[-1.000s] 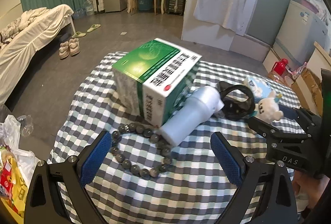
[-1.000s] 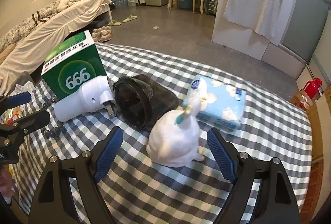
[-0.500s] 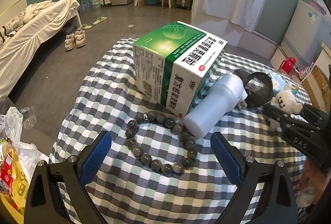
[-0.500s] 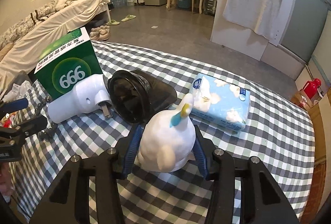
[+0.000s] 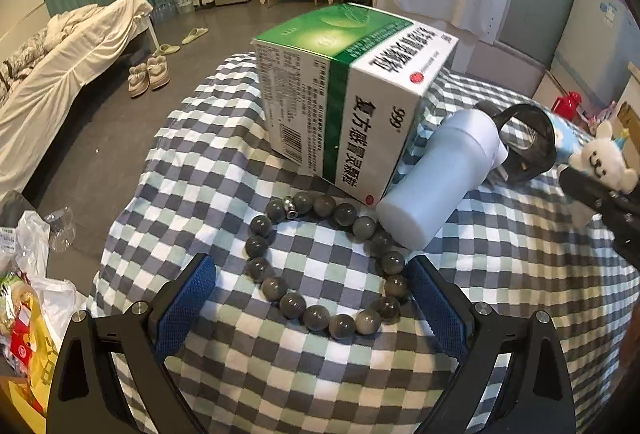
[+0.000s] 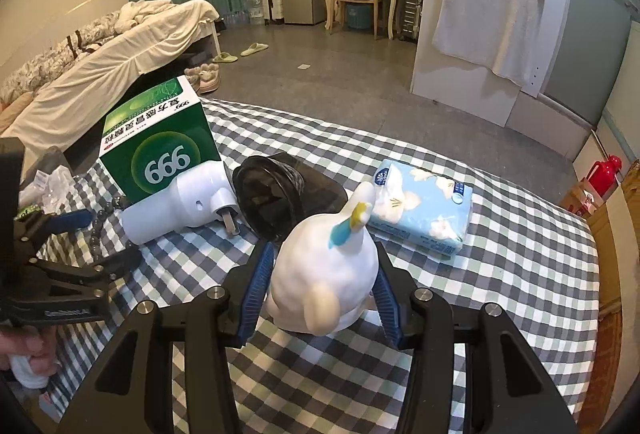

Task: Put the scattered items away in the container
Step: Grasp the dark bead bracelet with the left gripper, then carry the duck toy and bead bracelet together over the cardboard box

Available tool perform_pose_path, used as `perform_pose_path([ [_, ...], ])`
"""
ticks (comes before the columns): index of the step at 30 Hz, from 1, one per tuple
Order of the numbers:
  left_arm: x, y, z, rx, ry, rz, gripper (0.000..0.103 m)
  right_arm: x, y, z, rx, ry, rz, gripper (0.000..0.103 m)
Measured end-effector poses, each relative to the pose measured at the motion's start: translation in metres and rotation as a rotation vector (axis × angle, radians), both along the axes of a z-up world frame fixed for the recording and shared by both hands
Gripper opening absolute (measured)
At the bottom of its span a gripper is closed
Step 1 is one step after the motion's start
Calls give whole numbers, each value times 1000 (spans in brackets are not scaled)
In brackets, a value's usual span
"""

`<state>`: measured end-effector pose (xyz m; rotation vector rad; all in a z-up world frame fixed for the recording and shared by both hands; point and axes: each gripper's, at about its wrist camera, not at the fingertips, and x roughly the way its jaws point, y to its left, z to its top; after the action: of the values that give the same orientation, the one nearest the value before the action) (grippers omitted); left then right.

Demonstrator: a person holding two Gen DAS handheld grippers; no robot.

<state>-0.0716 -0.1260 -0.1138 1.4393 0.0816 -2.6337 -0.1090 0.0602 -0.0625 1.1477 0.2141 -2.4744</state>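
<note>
My right gripper point(image 6: 323, 288) is shut on a white plush toy point(image 6: 326, 274), with the blue pads pressed on both its sides; the toy also shows in the left wrist view point(image 5: 606, 159). My left gripper point(image 5: 310, 304) is open, its fingers on either side of the near part of a grey bead bracelet point(image 5: 324, 264) lying on the checked cloth. A green and white medicine box point(image 5: 352, 93) stands behind the bracelet. A white plug-in device point(image 5: 440, 185) lies against the box. A black open-mouthed pouch point(image 6: 276, 193) lies beside the device. A blue tissue pack point(image 6: 420, 209) lies right of the pouch.
The checked table point(image 6: 500, 294) ends close on the left, with plastic bags point(image 5: 28, 294) on the floor below. A bed point(image 6: 120, 61) stands at the left. A red bottle point(image 6: 604, 169) and cardboard boxes stand at the right.
My right gripper has closed on the plush toy. My left gripper has moved forward and down so that its fingers flank the bracelet.
</note>
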Motion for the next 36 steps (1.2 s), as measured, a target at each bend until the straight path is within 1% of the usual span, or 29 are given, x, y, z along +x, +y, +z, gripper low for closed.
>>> perform_pose_path([
  [2, 0, -1, -3, 7, 5, -3, 99, 1, 1, 2, -5, 2, -3, 48],
  [4, 1, -2, -3, 19, 15, -1, 96, 1, 2, 4, -9, 4, -5, 48],
  [6, 3, -2, -1, 36, 20, -11, 81, 3, 2, 5, -13, 7, -6, 48],
  [7, 3, -2, 0, 39, 21, -16, 76, 4, 2, 6, -14, 8, -5, 48],
  [9, 4, 1, 3, 44, 20, -29, 57, 5, 2, 7, -17, 10, -5, 48],
  [10, 4, 3, 4, 50, 17, -35, 50, 6, 3, 7, -18, 11, -5, 48],
  [11, 5, 5, 6, 59, 15, -43, 36, 6, 4, 7, -20, 12, -6, 48],
  [12, 6, 6, 7, 71, 14, -52, 26, 6, 4, 8, -21, 13, -7, 48],
  [16, 7, 6, 9, 98, 9, -65, 21, 7, 5, 9, -27, 15, -11, 48],
  [17, 8, 4, 9, 106, 8, -67, 11, 7, 6, 10, -28, 16, -12, 48],
  [28, 12, 6, 12, 114, 12, -74, 11, 10, 15, 15, -46, 27, -20, 48],
  [36, 21, 16, 31, 114, 47, -85, 11, 13, 19, 21, -57, 39, -24, 48],
])
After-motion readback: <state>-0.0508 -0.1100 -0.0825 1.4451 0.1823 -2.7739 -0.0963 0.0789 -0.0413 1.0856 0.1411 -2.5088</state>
